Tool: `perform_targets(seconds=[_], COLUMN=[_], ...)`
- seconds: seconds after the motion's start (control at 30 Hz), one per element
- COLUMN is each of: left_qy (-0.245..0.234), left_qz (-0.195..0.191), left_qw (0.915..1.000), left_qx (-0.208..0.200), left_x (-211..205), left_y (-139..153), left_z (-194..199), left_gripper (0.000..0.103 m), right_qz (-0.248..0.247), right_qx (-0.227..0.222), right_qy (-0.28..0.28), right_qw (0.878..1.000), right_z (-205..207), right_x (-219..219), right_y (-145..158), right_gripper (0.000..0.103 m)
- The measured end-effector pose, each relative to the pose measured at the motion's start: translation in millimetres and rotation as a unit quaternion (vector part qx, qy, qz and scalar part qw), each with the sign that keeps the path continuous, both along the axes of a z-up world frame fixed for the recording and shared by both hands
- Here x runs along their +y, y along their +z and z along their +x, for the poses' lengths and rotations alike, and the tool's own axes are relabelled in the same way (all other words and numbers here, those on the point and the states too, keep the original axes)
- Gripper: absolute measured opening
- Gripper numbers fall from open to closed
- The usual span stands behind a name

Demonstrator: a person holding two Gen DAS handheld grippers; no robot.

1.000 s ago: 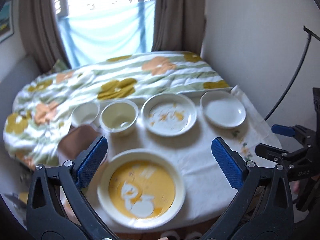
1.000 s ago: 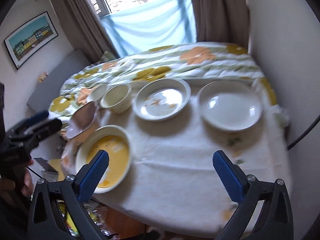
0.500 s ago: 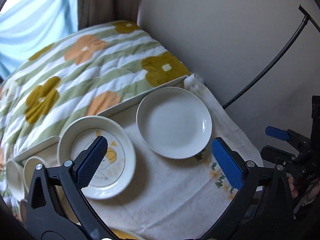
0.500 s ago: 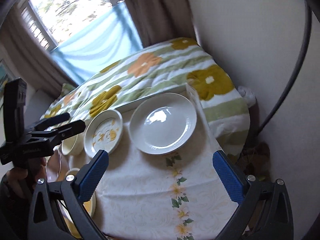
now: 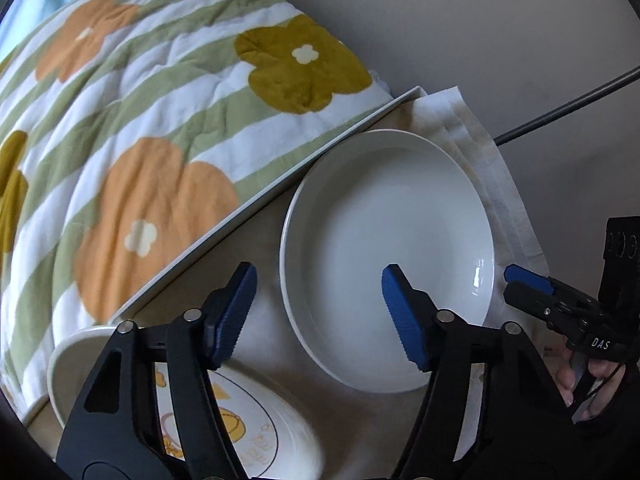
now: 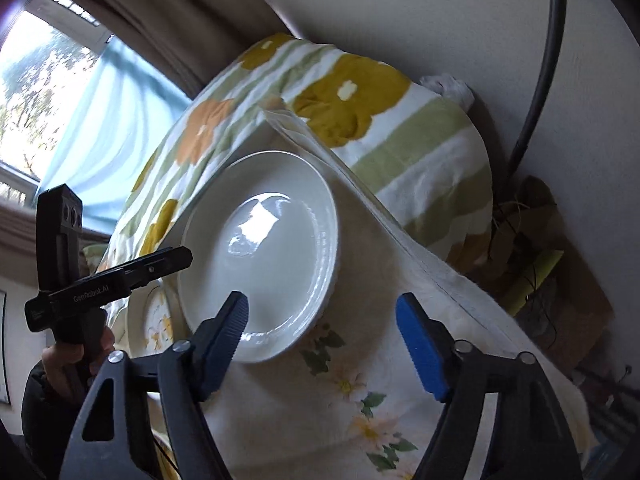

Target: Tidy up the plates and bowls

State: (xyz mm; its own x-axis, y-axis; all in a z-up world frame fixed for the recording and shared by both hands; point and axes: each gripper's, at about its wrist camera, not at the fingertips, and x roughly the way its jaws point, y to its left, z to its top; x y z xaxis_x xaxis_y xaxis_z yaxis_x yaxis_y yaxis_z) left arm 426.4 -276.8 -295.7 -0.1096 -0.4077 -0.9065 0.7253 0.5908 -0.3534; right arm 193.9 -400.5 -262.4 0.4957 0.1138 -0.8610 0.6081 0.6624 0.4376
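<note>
A plain white plate (image 5: 384, 248) lies on the cloth-covered table (image 5: 360, 420); it also shows in the right wrist view (image 6: 260, 264). My left gripper (image 5: 320, 316) is open, its jaws straddling the plate's left rim, one finger over the plate, one over the cloth. My right gripper (image 6: 324, 340) is open and straddles the plate's right rim. It also shows in the left wrist view (image 5: 532, 284) beside the plate. A cream plate with a yellow cartoon print (image 5: 248, 428) lies just left of the white plate, partly under my left gripper.
A flower-patterned quilt (image 5: 140, 120) on a bed borders the table's far edge. A wall (image 5: 500, 40) and a black cable (image 6: 540, 80) stand to the right. The floral tablecloth (image 6: 360, 420) hangs over the table's right edge.
Both grippers have moved in close to the white plate, each now straddling one side of its rim. Their jaws have narrowed a little. The other bowls have left the views.
</note>
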Motion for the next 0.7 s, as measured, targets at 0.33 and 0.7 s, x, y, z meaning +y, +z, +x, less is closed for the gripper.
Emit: perform_targets(seconds=[0.33, 0.7], left_qy=[-0.033, -0.046], left_qz=[0.009, 0.023], left_qw=[0.9994, 0.9977], left_qx=[-0.008, -0.045], left_x=[-6.5, -9.1], left_y=[-13.4, -13.8], left_z=[5.8, 0.3], left_gripper=[0.024, 0.019], right_qz=[-0.001, -0.003], right_qx=[0.017, 0.022], right_qy=[-0.022, -0.02], right_qw=[1.0, 1.0], right_z=[19.1, 24.2], right_x=[2.9, 3.3], right_y=[-21.1, -29.1], right_gripper=[0.026, 0.016])
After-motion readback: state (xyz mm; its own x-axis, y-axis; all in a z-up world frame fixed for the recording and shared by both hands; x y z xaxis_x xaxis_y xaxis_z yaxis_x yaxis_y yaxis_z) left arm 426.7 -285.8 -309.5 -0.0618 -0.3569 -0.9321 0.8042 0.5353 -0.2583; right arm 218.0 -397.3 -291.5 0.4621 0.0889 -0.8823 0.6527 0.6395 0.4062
